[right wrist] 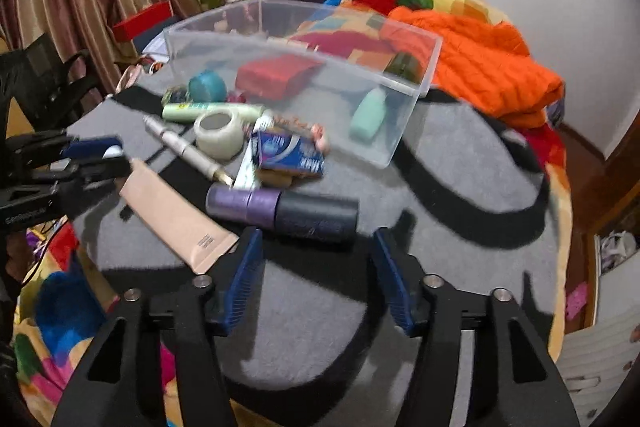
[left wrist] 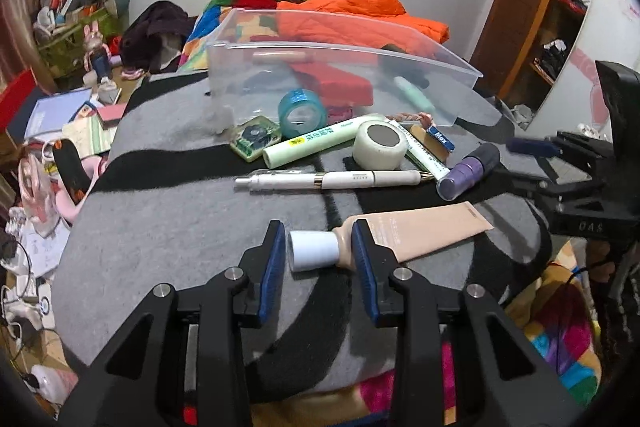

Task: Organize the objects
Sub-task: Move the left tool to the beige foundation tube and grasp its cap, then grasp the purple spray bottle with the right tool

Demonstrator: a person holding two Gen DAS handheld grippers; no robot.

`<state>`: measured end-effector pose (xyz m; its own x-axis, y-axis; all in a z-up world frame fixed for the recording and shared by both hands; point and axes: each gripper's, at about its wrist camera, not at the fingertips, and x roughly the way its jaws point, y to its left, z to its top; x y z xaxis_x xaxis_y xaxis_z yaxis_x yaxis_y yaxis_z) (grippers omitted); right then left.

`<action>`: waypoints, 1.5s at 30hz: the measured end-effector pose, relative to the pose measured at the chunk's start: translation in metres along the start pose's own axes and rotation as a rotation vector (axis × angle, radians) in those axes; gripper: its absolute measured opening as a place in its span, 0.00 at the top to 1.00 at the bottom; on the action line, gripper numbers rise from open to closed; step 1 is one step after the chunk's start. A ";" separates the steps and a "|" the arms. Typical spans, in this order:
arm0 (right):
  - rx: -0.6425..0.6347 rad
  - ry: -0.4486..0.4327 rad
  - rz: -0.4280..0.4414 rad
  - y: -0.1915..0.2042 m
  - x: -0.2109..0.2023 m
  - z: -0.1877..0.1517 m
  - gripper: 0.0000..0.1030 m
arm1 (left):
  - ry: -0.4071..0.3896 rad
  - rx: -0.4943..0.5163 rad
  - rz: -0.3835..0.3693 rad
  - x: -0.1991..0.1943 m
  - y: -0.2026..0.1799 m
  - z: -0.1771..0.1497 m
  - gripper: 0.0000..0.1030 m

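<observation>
A beige tube (left wrist: 424, 229) with a white cap (left wrist: 314, 251) lies on the grey-and-black blanket (left wrist: 168, 227). My left gripper (left wrist: 318, 227) is shut on its cap end, and the right wrist view shows the cap (right wrist: 114, 151) between the fingers. My right gripper (right wrist: 317, 233) stands open with nothing between its pads. A purple bottle (right wrist: 280, 213) with a dark cap lies just ahead of its fingertips. Behind stands a clear plastic bin (right wrist: 404, 131) holding a red box (right wrist: 276, 75) and a mint bottle (right wrist: 368, 115).
In front of the bin lie a white pen (left wrist: 332, 181), a white tape roll (left wrist: 380, 145), a green tube (left wrist: 320, 141), a blue tape roll (left wrist: 302, 111), a green square case (left wrist: 254, 137) and a blue box (left wrist: 440, 139). An orange jacket (right wrist: 480, 67) lies behind. Clutter fills the floor on the left.
</observation>
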<state>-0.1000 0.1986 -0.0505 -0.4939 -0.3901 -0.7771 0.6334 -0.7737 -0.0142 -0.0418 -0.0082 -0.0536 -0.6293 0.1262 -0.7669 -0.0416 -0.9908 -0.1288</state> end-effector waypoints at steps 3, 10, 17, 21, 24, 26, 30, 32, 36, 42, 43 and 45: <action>-0.046 -0.031 0.044 0.000 0.001 0.013 0.23 | 0.007 0.005 0.003 0.002 -0.003 -0.004 0.52; -0.155 0.105 0.178 0.006 0.032 0.023 0.25 | 0.003 -0.015 -0.025 0.009 -0.007 -0.007 0.49; -0.149 0.143 0.175 0.006 0.028 0.006 0.68 | -0.029 -0.020 -0.029 0.010 -0.005 -0.007 0.58; -0.157 0.125 0.143 0.013 0.016 -0.004 0.75 | -0.042 -0.040 -0.040 0.010 -0.003 -0.005 0.66; -0.147 0.121 0.141 0.016 0.009 -0.013 0.76 | -0.054 -0.031 -0.025 0.007 -0.006 -0.007 0.67; -0.136 0.126 0.136 0.016 0.004 -0.017 0.76 | -0.061 -0.013 -0.009 0.005 -0.010 -0.009 0.67; -0.098 0.134 0.118 0.014 0.005 -0.014 0.72 | -0.062 0.004 -0.004 0.002 -0.016 -0.010 0.67; -0.088 0.130 0.100 0.013 0.009 -0.011 0.65 | -0.069 0.004 0.013 0.000 -0.016 -0.010 0.67; -0.049 0.123 0.101 0.010 0.018 -0.004 0.62 | -0.077 -0.018 0.017 -0.005 -0.010 -0.010 0.68; -0.055 0.088 0.099 0.016 0.009 -0.008 0.78 | -0.093 -0.034 0.029 -0.015 -0.002 -0.010 0.69; -0.056 0.082 0.100 0.017 0.006 -0.010 0.78 | -0.098 -0.039 0.027 -0.018 -0.001 -0.009 0.69; -0.051 0.069 0.100 0.019 0.000 -0.013 0.78 | -0.110 -0.043 0.027 -0.022 0.000 -0.008 0.69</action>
<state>-0.0806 0.1906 -0.0584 -0.3853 -0.4273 -0.8179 0.7079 -0.7055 0.0351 -0.0213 -0.0107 -0.0419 -0.7110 0.0914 -0.6972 0.0082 -0.9904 -0.1381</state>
